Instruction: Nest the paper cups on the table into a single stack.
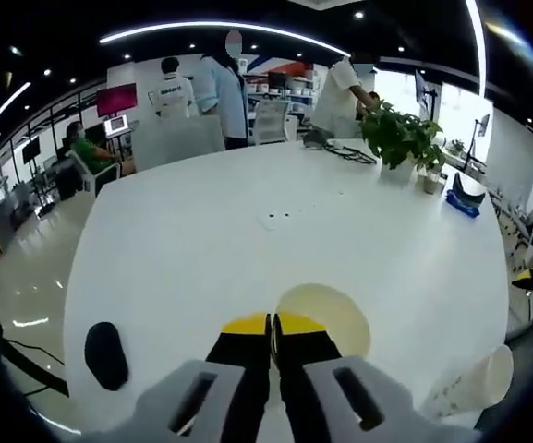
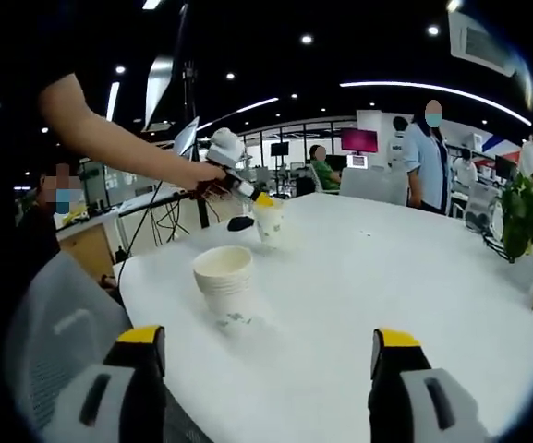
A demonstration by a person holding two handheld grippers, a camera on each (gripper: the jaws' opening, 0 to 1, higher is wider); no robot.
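1. Left gripper (image 1: 272, 334): jaws closed on rim of paper cup (image 1: 326, 318), held above white table (image 1: 248, 231).
2. Right gripper (image 2: 266, 355): jaws wide apart, gripping nothing.
3. Stack of cups (image 2: 225, 281) upright on table, near its edge.

The left gripper (image 1: 271, 337), low at centre of the left gripper view, is being shown with pale grey slotted bodies, black fingers and yellow tips. The right gripper (image 2: 271, 355), at the bottom corners of the right gripper view, is being shown likewise. A bare arm (image 2: 109, 138) is being seen at upper left.
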